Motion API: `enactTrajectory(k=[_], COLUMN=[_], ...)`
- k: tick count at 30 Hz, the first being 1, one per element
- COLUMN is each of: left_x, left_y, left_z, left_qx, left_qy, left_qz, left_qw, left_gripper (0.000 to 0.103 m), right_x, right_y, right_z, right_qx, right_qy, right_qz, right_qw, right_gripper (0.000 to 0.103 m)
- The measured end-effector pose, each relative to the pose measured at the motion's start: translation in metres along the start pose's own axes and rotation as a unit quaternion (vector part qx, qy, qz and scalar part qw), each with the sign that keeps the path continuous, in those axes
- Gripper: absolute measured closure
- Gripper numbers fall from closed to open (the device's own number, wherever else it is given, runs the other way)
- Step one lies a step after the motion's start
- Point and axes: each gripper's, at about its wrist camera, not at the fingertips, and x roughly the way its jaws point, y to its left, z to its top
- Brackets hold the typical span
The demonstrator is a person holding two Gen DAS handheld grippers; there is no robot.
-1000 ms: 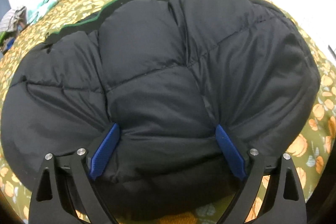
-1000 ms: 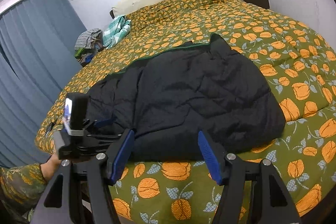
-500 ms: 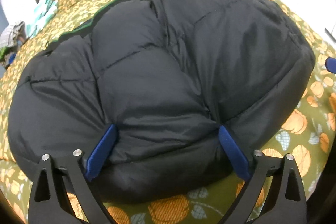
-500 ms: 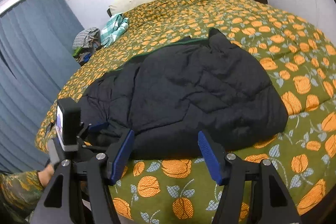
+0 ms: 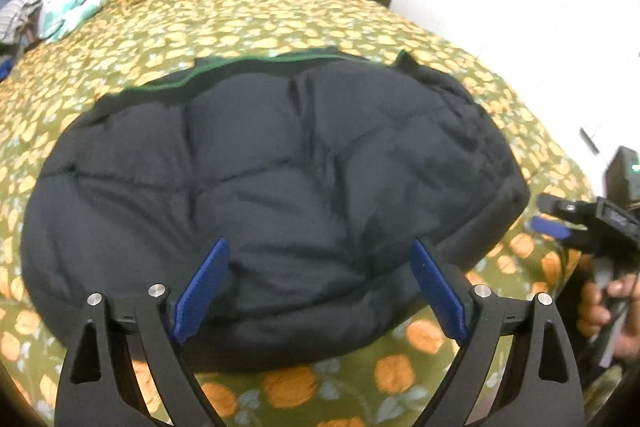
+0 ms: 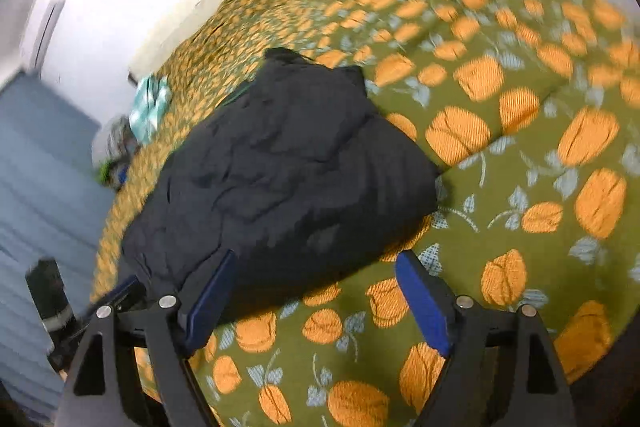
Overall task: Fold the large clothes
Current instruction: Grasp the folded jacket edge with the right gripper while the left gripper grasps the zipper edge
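The black quilted jacket (image 5: pixel 276 187) lies folded in a rounded bundle on the bed, on a green bedspread (image 5: pixel 248 19) printed with orange flowers. A green trim edge shows along the jacket's far side, at 12 o'clock of the bundle.

Left gripper (image 5: pixel 320 291): the jaws stand wide apart. The blue pads (image 5: pixel 202 279) frame the near edge of the jacket at 6 o'clock. Whether they touch the fabric cannot be told; they do not press on it. The left jaws have just closed slightly, with the jacket's near edge showing between them.

A hand (image 5: pixel 608 307) at 4 o'clock of the left wrist view carries the right gripper.

Right gripper (image 6: pixel 316 295): the jaws stand apart and have just been opening. Between them show the jacket's near corner and bedspread; neither pad grips anything. In this view the jacket lies from 12 to 9 o'clock of the gripper. A folded teal checked cloth (image 6: pixel 150 103) lies further off at 10 o'clock, near the grey-blue curtain (image 6: pixel 44 179). This view is blurred.
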Motion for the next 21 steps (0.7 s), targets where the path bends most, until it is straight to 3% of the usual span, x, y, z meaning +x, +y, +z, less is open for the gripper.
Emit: enactTrajectory(k=[5, 8, 9, 10, 13, 16, 19, 21], left_x=[0.05, 0.061, 0.06, 0.058, 0.04, 0.018, 0.01, 0.014], left_y=[-0.023, -0.024, -0.024, -0.021, -0.016, -0.017, -0.036, -0.062], left_z=[-0.007, -0.01, -0.007, -0.003, 0.027, 0.076, 0.133, 0.164], left_qx=[0.061, 0.081, 0.085, 0.088, 0.089, 0.084, 0.097, 0.125], left_qy=[0.062, 0.076, 0.083, 0.088, 0.1, 0.068, 0.071, 0.098], left_qz=[-0.009, -0.004, -0.007, -0.01, -0.006, -0.02, -0.069, -0.107], left_qw=[0.9962, 0.9938, 0.9929, 0.9922, 0.991, 0.994, 0.9903, 0.9815], left_gripper=[0.008, 0.005, 0.005, 0.005, 0.015, 0.014, 0.012, 0.011], right_x=[0.041, 0.055, 0.054, 0.052, 0.038, 0.011, -0.01, -0.021], right_y=[-0.023, -0.034, -0.034, -0.03, -0.005, 0.039, 0.087, 0.116], right_z=[0.012, 0.019, 0.022, 0.024, 0.025, 0.021, 0.01, 0.001], right_qx=[0.065, 0.114, 0.121, 0.118, 0.059, -0.046, -0.143, -0.199], right_qy=[0.022, 0.002, -0.01, -0.021, -0.044, -0.077, -0.108, -0.125], right_qz=[0.021, 0.037, 0.041, 0.042, 0.032, 0.021, 0.01, 0.005], right_qw=[0.997, 0.993, 0.992, 0.992, 0.997, 0.996, 0.984, 0.972], right_gripper=[0.019, 0.02, 0.035, 0.07, 0.081, 0.082, 0.082, 0.082])
